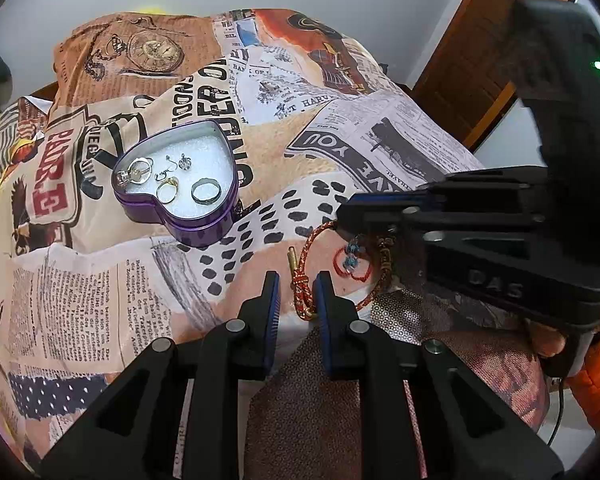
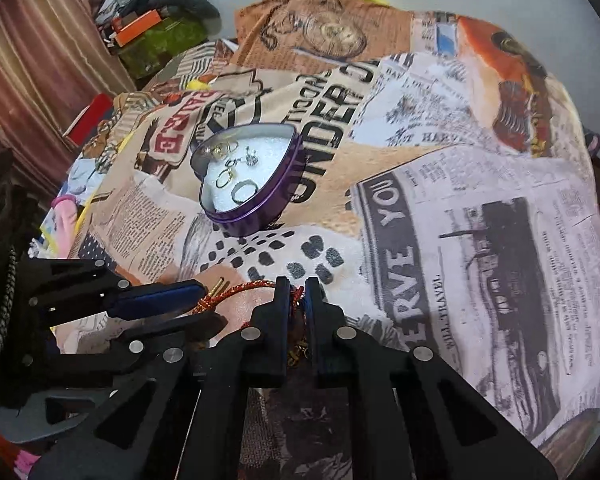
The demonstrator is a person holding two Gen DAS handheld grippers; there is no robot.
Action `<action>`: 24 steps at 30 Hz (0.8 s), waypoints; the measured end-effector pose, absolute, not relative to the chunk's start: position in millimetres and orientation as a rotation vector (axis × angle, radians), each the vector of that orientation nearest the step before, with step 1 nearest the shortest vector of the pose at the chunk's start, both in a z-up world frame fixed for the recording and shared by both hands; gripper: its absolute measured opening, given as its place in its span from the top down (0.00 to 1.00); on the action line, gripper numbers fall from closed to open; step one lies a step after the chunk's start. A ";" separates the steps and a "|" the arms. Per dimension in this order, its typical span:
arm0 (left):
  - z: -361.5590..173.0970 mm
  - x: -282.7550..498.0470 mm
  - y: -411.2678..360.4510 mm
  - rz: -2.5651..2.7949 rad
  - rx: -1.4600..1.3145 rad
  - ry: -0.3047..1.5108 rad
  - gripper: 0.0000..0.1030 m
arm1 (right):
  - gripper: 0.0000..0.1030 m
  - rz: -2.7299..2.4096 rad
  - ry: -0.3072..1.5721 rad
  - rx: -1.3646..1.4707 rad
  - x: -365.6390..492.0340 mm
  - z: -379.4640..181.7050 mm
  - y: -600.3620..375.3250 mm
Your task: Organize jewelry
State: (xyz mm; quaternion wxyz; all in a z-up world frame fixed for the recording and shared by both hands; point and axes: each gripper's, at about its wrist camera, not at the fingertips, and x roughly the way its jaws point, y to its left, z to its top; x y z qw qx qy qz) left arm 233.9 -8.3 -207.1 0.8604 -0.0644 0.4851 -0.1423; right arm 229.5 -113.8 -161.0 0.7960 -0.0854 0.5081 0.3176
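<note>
A purple heart-shaped tin (image 1: 204,228) with a white foam lining holds several rings and earrings; it also shows in the right wrist view (image 2: 276,196). A red and gold cord bracelet (image 1: 300,280) lies on the printed cloth. My left gripper (image 1: 298,292) is open, its fingers on either side of the bracelet's knotted end. My right gripper (image 2: 298,300) is shut on the red cord of the bracelet (image 2: 236,290); in the left wrist view it (image 1: 352,220) comes in from the right. A small red loop with blue beads (image 1: 352,262) lies below it.
A printed newspaper-pattern cloth (image 1: 100,272) covers the whole surface. A wooden door (image 1: 480,40) stands at the back right. Curtains (image 2: 28,72) and a pile of clutter (image 2: 152,28) are at the far left in the right wrist view.
</note>
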 end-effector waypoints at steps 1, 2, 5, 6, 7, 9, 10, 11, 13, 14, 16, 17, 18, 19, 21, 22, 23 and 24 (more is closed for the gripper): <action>-208.0 234.2 -8.0 -0.297 -0.139 1.020 0.85 | 0.94 0.683 1.075 -0.186 227.5 -157.7 -114.7; -208.4 234.3 -7.5 -0.297 -0.141 1.021 0.85 | 0.94 0.684 1.058 -0.188 224.2 -153.1 -116.6; -210.1 235.7 -8.8 -0.290 -0.139 1.021 0.85 | 0.94 0.687 1.026 -0.190 218.0 -141.0 -120.1; -210.4 235.6 -9.9 -0.285 -0.129 1.017 0.85 | 0.94 0.685 1.015 -0.192 216.5 -137.8 -120.4; -210.7 235.8 -10.7 -0.284 -0.124 1.015 0.85 | 0.94 0.681 0.999 -0.194 214.0 -133.1 -122.3; -211.3 236.0 -12.0 -0.282 -0.122 1.010 0.86 | 0.94 0.675 0.978 -0.192 211.3 -125.8 -124.2; -211.2 236.3 -11.0 -0.284 -0.134 1.009 0.87 | 0.94 0.669 0.968 -0.186 210.2 -121.6 -127.0; -211.1 237.1 -9.9 -0.285 -0.144 1.010 0.91 | 0.94 0.664 0.959 -0.179 209.9 -118.1 -129.1; -210.3 238.1 -7.5 -0.283 -0.161 1.013 0.93 | 0.94 0.653 0.943 -0.172 209.4 -111.5 -132.8; -209.4 238.2 -7.0 -0.283 -0.166 1.012 0.93 | 0.94 0.644 0.931 -0.171 209.0 -107.3 -135.8; -206.4 237.2 -8.5 -0.277 -0.153 1.005 0.94 | 0.94 0.630 0.915 -0.169 208.6 -101.9 -138.2; -205.0 236.4 -9.1 -0.276 -0.145 1.002 0.94 | 0.94 0.624 0.908 -0.168 208.6 -99.3 -139.7; -202.9 235.4 -10.0 -0.273 -0.138 0.996 0.94 | 0.94 0.618 0.900 -0.165 208.5 -95.9 -141.9; -199.4 234.0 -10.9 -0.271 -0.132 0.987 0.94 | 0.94 0.613 0.894 -0.164 208.3 -93.1 -143.2; -192.8 230.7 -12.0 -0.265 -0.116 0.969 0.94 | 0.94 0.602 0.880 -0.162 208.0 -87.3 -146.1; -189.7 229.7 -12.5 -0.259 -0.109 0.961 0.94 | 0.94 0.594 0.871 -0.165 208.0 -84.2 -147.0; -185.9 228.5 -12.3 -0.255 -0.104 0.950 0.94 | 0.94 0.590 0.866 -0.165 207.8 -81.7 -147.9; -181.5 227.4 -11.5 -0.252 -0.101 0.941 0.94 | 0.94 0.584 0.857 -0.164 207.9 -78.3 -148.8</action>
